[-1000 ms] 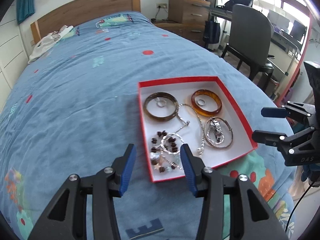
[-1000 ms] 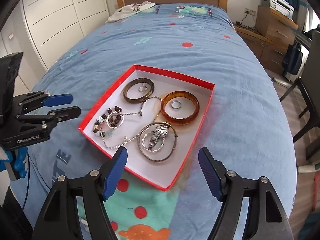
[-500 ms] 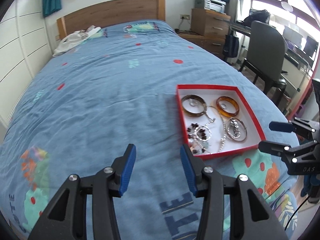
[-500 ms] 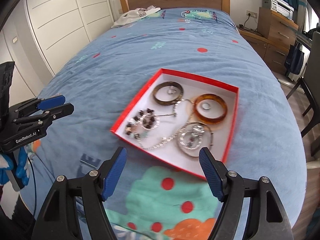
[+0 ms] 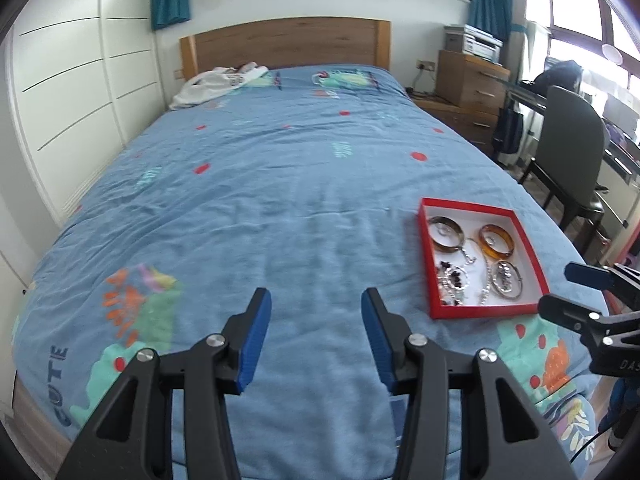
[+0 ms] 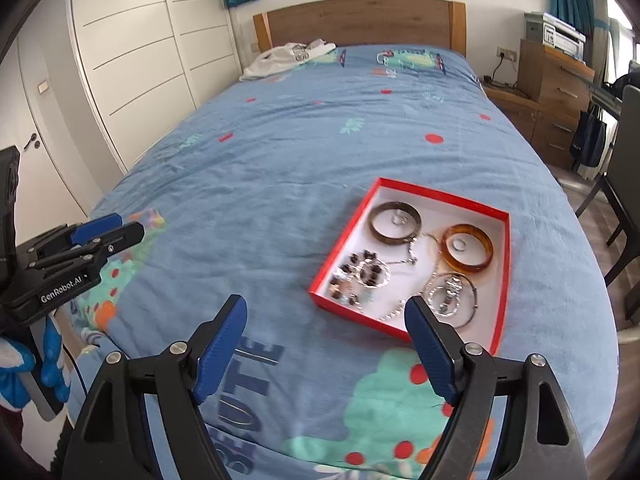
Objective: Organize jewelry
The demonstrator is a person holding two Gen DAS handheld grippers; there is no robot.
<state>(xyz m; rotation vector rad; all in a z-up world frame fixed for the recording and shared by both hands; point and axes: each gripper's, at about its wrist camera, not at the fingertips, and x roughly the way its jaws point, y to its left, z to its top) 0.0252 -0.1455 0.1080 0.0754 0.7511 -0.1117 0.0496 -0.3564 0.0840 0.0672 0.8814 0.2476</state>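
Note:
A red box (image 5: 481,312) (image 6: 407,330) with a white inside lies on the blue bedspread near the bed's foot. In it are a dark brown bangle (image 6: 395,218), an amber bangle (image 6: 467,247), a silver bangle with a watch (image 6: 451,295), a bead bracelet (image 6: 362,274) and a silver chain (image 6: 394,313). My left gripper (image 5: 316,332) is open and empty, over bare bedspread left of the box. My right gripper (image 6: 326,346) is open and empty, just in front of the box. Each gripper shows in the other's view (image 6: 106,230) (image 5: 576,292).
The bed (image 5: 280,184) has a wooden headboard (image 5: 284,44) and white clothing (image 5: 216,84) at its head. White wardrobes (image 6: 120,60) stand on the left. A dresser with a printer (image 5: 472,76), a chair (image 5: 568,152) and a desk stand on the right.
Both grippers have pulled back from the box and tilted up. The left one has swung left, so the box now lies to its right. The jewelry has not moved.

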